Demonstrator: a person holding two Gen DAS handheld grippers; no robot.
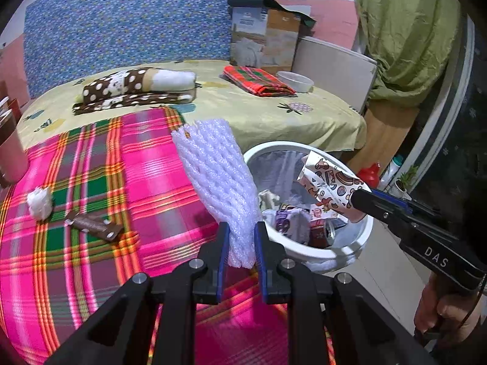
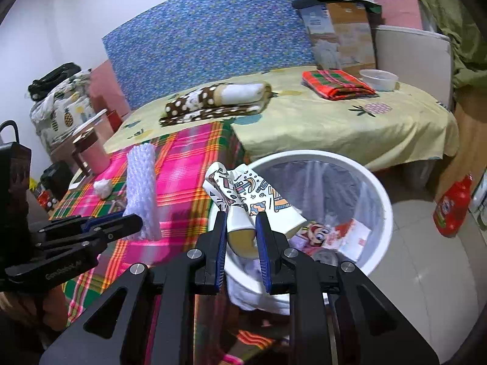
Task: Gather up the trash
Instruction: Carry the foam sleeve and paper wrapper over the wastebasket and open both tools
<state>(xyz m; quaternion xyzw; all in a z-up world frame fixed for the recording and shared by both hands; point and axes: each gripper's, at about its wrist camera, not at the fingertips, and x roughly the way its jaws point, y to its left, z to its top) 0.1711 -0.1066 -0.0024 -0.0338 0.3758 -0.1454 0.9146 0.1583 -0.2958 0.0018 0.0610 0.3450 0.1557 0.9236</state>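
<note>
Left gripper [image 1: 240,243]: its jaws are closed on the bottom end of a white foam net [image 1: 216,176]. The net stands up tall between the blue pads.
Foam net place: it is held over the pink checked cloth [image 1: 106,167], just left of the bin's rim.
Right gripper [image 2: 241,234]: its jaws are closed on a crushed paper cup [image 2: 243,194] with cartoon drawings on it.
Paper cup place: it is held over the near left rim of the white bin [image 2: 377,191]. In the left wrist view the cup hangs over the bin's right side.
Bin: round and white, with a clear bag inside. It stands on the floor, right of the pink cloth and near the yellow bed sheet [image 1: 258,112]. It has trash in it, wrappers and paper, one with a cartoon face.
Still on the pink cloth: a white crumpled wad [image 1: 39,202] on the left and a brown wrapper [image 1: 94,225] just right of it.
Far on the bed: a brown spotted blanket [image 1: 137,88], a folded red checked cloth [image 1: 258,80] and a small white bowl [image 1: 295,80] beside it.
On the floor, right: a red bottle [image 2: 453,206].
Person: a hand [image 1: 444,313] holds the right gripper's handle.
</note>
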